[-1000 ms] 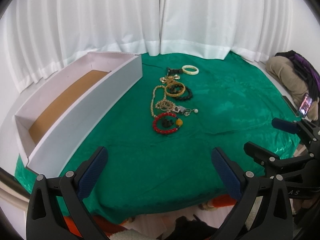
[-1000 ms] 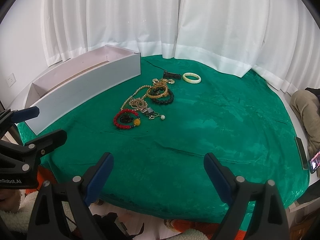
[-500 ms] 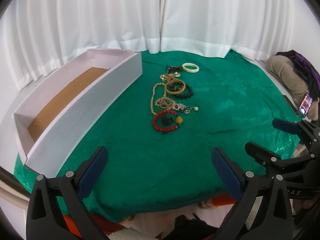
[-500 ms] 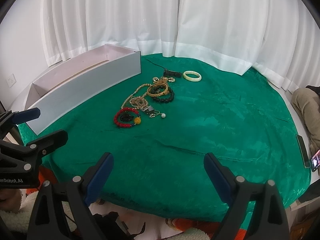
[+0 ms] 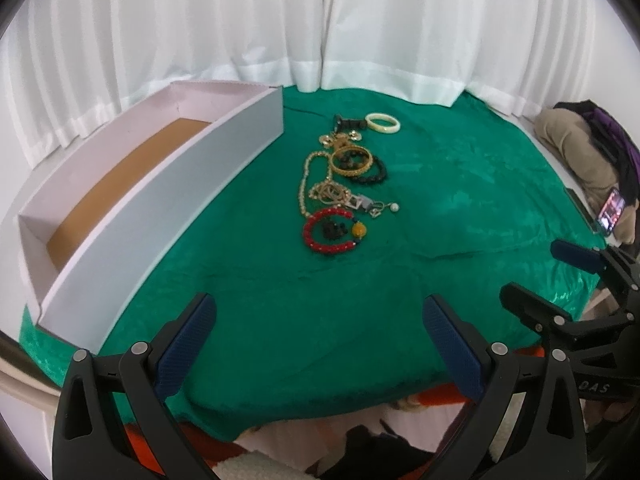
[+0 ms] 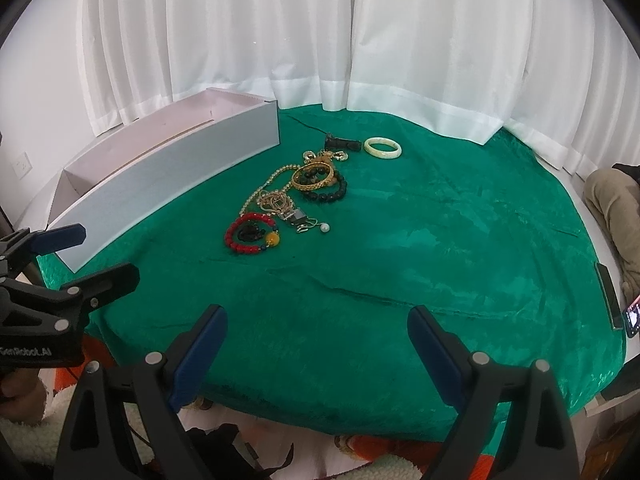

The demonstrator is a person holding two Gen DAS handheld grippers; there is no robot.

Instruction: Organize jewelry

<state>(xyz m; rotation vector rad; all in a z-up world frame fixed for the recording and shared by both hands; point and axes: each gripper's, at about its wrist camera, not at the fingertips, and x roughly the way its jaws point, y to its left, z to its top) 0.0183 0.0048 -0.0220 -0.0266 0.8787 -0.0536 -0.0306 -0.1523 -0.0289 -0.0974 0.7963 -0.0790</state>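
Jewelry lies heaped at the centre of the green cloth (image 5: 460,208) covering the surface: a red bead bracelet (image 5: 329,230) nearest, tangled gold chains (image 5: 320,184), a gold bangle (image 5: 352,159) on a black bead bracelet (image 5: 370,174), and a pale jade bangle (image 5: 383,123) farthest back. A long white box (image 5: 160,200) with a brown floor stands at the left of the frame, apart from the heap. White curtains (image 5: 320,24) hang behind. Left tool (image 5: 318,328) and right tool (image 6: 318,332) hover low at the near edge, both spread wide with nothing between their fingers.
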